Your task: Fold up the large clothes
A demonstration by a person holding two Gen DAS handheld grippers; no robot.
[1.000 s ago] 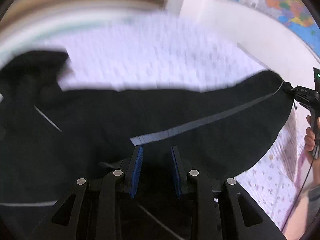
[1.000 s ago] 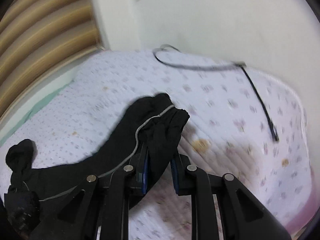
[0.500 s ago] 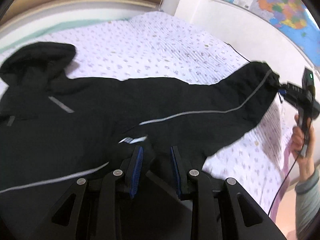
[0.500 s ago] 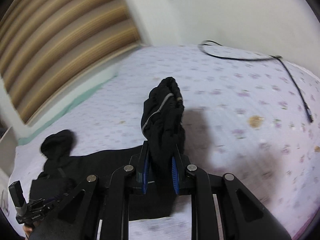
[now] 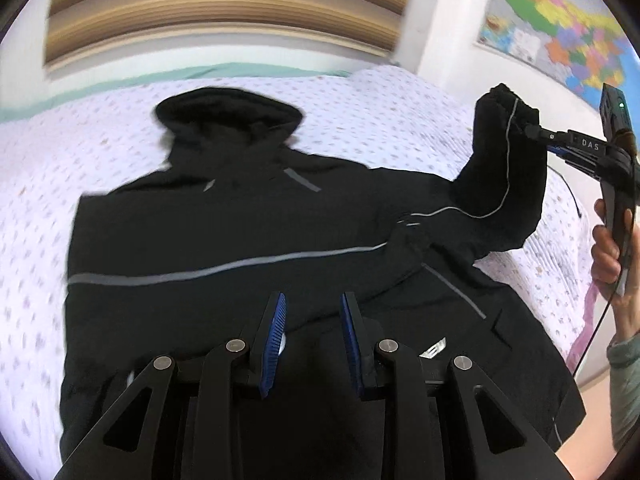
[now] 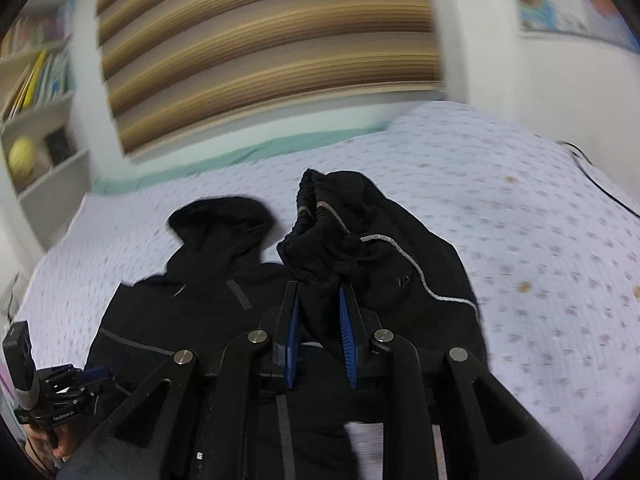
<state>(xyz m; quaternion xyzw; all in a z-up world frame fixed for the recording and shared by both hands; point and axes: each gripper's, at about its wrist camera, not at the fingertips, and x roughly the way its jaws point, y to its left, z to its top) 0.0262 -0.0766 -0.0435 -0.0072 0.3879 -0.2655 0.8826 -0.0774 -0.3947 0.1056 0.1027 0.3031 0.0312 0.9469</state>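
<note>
Since the frame half a second ago the right gripper (image 6: 319, 304) has carried the sleeve cuff (image 6: 320, 216) up and in over the jacket body, and the left wrist view now looks more squarely along the jacket toward the hood. Black jacket (image 5: 248, 240) lies flat on the floral bedspread (image 5: 360, 112), hood (image 5: 228, 112) at the far end near the striped headboard (image 5: 224, 8), hem at the near end under the left gripper (image 5: 312, 312). Grey reflective stripe (image 5: 224, 268) runs across the chest.

Right gripper: jaws clamped narrow on the bunched sleeve fabric, cuff sticking up beyond the fingertips; the sleeve hangs lifted off the bed on the right side, its thin grey piping (image 6: 416, 268) curving down the arm. In the left wrist view the same gripper (image 5: 528, 130) shows at far right, held by a hand (image 5: 612, 256), pinching the cuff (image 5: 500, 112) in the air.

Left gripper: blue pads (image 5: 276, 328) moderately apart over the near part of the jacket; dark fabric shows between them but cannot tell if they grip anything. It shows at the lower left of the right wrist view (image 6: 76, 380), beside the jacket's edge.

Wall map (image 5: 560, 24) at upper right. Bookshelf (image 6: 36, 92) at far left. Black cable (image 6: 600, 176) on the bed's far right side.
</note>
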